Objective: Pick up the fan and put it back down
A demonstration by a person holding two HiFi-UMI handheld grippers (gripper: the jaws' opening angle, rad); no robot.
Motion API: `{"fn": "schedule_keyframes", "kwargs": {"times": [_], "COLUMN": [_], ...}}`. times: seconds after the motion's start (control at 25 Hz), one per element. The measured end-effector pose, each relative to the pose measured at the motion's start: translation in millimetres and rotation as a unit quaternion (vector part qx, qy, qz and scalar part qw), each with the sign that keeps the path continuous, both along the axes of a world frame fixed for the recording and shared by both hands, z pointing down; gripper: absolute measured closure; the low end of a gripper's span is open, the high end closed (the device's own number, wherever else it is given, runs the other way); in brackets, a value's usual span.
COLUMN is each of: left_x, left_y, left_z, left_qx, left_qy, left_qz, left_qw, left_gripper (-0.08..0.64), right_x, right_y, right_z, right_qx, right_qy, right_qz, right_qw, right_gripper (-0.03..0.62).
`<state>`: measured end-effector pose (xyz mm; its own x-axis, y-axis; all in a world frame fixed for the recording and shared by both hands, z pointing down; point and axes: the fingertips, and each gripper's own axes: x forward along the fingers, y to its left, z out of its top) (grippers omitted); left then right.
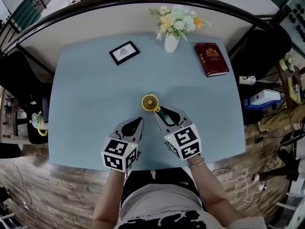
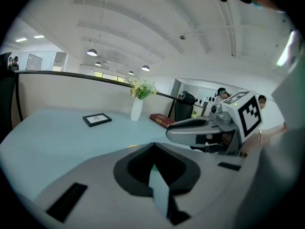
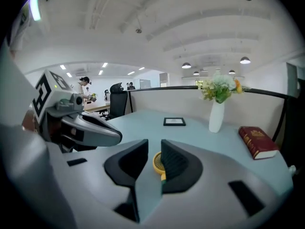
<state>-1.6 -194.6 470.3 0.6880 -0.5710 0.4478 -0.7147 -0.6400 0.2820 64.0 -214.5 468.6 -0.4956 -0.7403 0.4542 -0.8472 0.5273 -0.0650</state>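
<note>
A small yellow fan (image 1: 150, 102) with a dark green handle rests on the pale blue table (image 1: 90, 89), its round face turned up. My right gripper (image 1: 167, 113) hangs just above its handle end. In the right gripper view the fan (image 3: 157, 162) shows small through the narrow gap of that gripper (image 3: 153, 146), beyond and below the tips. The pads do not press on it. My left gripper (image 1: 138, 121) hovers to the left of the fan, its jaws closed together with nothing in them (image 2: 153, 146).
At the back of the table stand a white vase of flowers (image 1: 171, 41), a black picture frame (image 1: 125, 52) and a dark red book (image 1: 211, 58). The table's front edge lies just below both grippers. Office chairs and cables surround the table.
</note>
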Motion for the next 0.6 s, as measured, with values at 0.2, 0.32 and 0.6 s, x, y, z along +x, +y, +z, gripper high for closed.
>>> {"fn": "schedule_keyframes", "kwargs": {"times": [0.2, 0.32, 0.6], "left_x": [10.2, 22.5, 36.1], "left_y": [2.7, 10.8, 30.9], "left_z": [-23.5, -33.4, -42.4], "left_qx": [0.03, 0.039, 0.051], "left_qy": [0.016, 0.024, 0.013], "left_qz": [0.015, 0.031, 0.078], "left_qw": [0.9993, 0.9985, 0.9955], "left_gripper": [0.549, 0.549, 0.549], "right_x": [5.1, 4.8, 0.8], "right_y": [12.1, 23.7, 50.9], "right_z": [-38.0, -53.3, -65.9], "right_qx": [0.043, 0.054, 0.084], "right_qy": [-0.031, -0.049, -0.032], "right_qz": [0.01, 0.0, -0.009], "right_qw": [0.999, 0.997, 0.996], "right_gripper": [0.588, 0.588, 0.589]}}
